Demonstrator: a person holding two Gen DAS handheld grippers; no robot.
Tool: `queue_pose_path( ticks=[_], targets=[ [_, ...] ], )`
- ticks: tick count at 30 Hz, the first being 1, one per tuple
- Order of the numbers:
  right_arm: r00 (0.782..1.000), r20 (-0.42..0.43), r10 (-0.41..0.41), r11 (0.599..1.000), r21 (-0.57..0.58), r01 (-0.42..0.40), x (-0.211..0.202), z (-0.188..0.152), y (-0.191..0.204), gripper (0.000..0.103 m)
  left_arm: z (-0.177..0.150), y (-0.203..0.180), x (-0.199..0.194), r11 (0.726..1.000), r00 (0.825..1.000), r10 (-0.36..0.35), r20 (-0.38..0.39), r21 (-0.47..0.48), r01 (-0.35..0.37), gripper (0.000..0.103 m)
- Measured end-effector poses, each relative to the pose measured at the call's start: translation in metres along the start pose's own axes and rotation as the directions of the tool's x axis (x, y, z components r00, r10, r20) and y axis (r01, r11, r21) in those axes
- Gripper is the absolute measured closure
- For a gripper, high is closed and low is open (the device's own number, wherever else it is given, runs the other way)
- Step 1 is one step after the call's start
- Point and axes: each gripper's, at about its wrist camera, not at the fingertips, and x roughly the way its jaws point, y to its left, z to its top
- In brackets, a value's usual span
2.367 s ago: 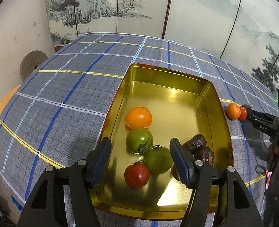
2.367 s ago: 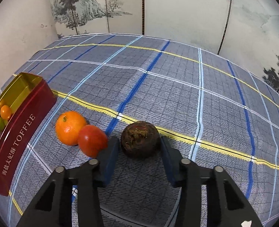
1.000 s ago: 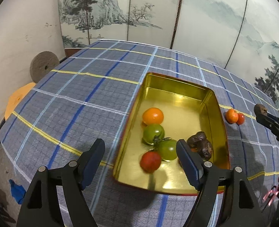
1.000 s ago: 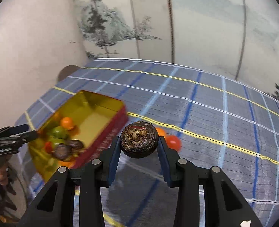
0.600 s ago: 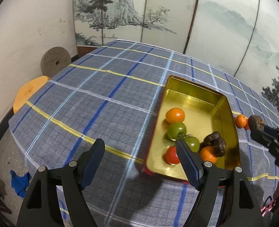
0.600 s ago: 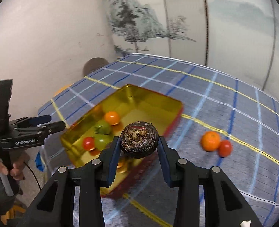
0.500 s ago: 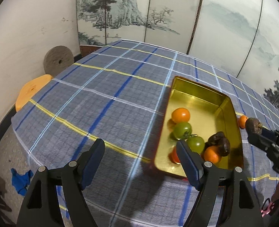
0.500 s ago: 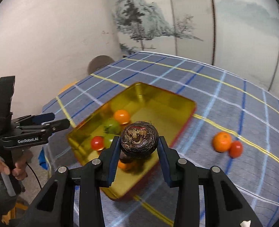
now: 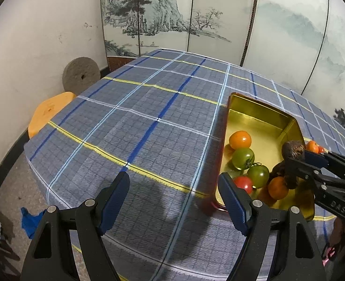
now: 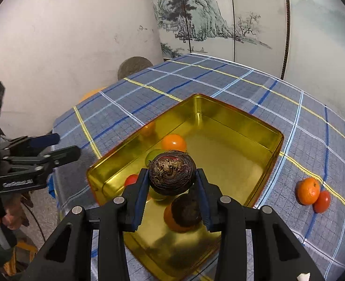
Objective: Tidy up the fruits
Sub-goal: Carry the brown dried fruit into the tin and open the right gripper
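- right gripper (image 10: 172, 182), black with blue pads, is clamped on a dark brown round fibrous fruit (image 10: 171, 174), held above the near end of the gold rectangular metal tin (image 10: 240, 121).
- left gripper (image 9: 174, 194) stands wide apart with nothing between its fingers, over the blue plaid tablecloth (image 9: 137, 126) at the tin's 9 o'clock.
- orange mandarin (image 10: 307, 190) touches a red tomato (image 10: 322, 201) on the cloth at the tin's 3 o'clock.

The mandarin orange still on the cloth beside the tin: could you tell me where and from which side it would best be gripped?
Grip the mandarin orange across its round middle, coming from above. The red tomato touches its right side, so set one finger on the near side and one on the far side, not left and right.
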Motion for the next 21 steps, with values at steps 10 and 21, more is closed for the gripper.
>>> queue_pose_path(
  ticks=[10, 21],
  targets=[
    [0.999, -0.033, -0.042, 0.999, 0.004, 0.042, 0.015, -0.004, -0.011, 0.066, 0.000, -0.001, 0.008, 1.000, 1.000, 0.014, -0.014, 0.012, -0.014, 0.025],
    [0.999, -0.042, -0.032, 0.999, 0.028, 0.033, 0.018, -0.009, -0.017, 0.065, 0.001, -0.010, 0.012, 1.000, 1.000, -0.008, -0.022, 0.026, 0.008, 0.025]
  ],
)
